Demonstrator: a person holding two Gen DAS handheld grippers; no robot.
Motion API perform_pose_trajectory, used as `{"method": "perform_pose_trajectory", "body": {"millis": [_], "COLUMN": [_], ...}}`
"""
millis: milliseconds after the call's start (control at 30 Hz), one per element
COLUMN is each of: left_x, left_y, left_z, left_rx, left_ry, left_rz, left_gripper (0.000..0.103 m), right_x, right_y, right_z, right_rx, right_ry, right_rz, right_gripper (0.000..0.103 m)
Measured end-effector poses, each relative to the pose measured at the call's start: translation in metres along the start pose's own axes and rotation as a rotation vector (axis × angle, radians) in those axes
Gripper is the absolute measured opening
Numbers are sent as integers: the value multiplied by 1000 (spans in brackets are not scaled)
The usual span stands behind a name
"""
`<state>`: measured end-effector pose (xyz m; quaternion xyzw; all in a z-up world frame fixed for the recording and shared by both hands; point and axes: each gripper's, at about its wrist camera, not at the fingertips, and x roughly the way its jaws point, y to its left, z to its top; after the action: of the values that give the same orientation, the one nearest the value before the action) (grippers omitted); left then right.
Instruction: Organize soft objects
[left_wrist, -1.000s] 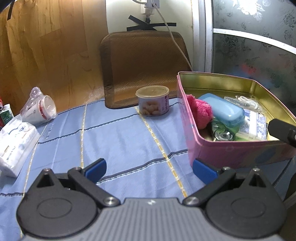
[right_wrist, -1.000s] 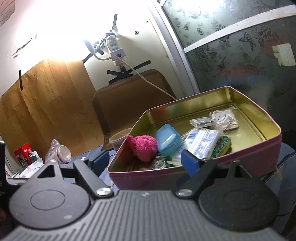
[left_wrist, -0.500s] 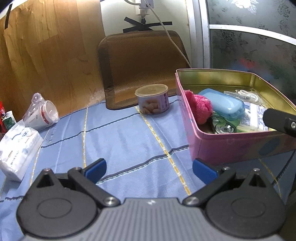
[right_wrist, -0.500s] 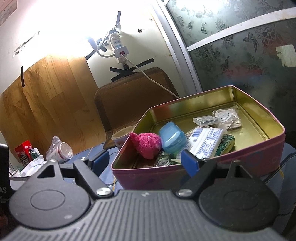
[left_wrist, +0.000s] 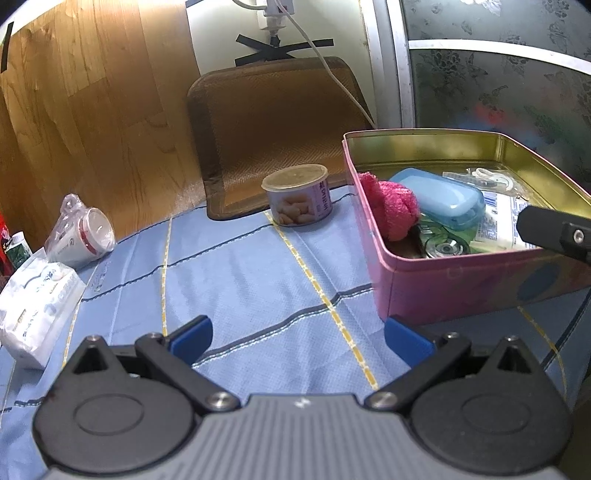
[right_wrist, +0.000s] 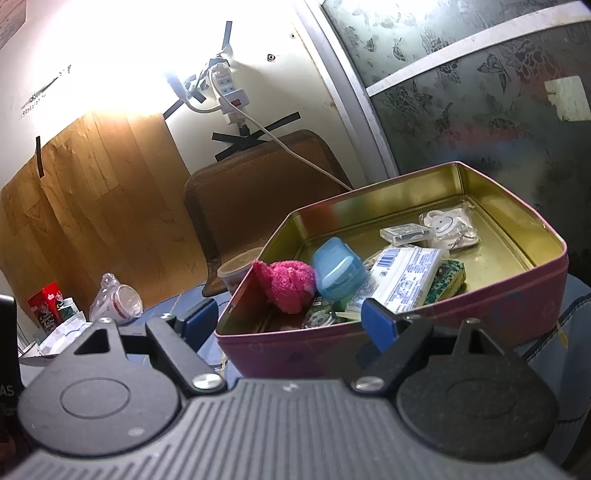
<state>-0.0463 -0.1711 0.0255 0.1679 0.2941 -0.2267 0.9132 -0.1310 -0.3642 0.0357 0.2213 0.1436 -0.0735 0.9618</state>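
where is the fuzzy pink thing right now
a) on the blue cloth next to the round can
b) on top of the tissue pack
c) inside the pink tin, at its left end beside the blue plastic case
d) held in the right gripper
c: the fuzzy pink thing lies inside the pink tin, against its left wall and touching the blue plastic case; no gripper holds it.
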Motion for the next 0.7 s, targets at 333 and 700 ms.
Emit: {"method": "perform_pose_trajectory", "body": {"millis": [333, 700], "left_x": [1, 3], "left_y": [-4, -8], "left_z": [-1, -2], "left_rx": [16, 35], "left_ry": [-2, 9], "left_rz": [3, 0], "left_gripper": [103, 103], "right_x": [2, 3], "right_y": [-5, -10], "right_z": [-1, -1], "right_rx": [15, 24], "right_ry": [6, 11], "right_rz": [-2, -2], "right_gripper": [87, 87]}}
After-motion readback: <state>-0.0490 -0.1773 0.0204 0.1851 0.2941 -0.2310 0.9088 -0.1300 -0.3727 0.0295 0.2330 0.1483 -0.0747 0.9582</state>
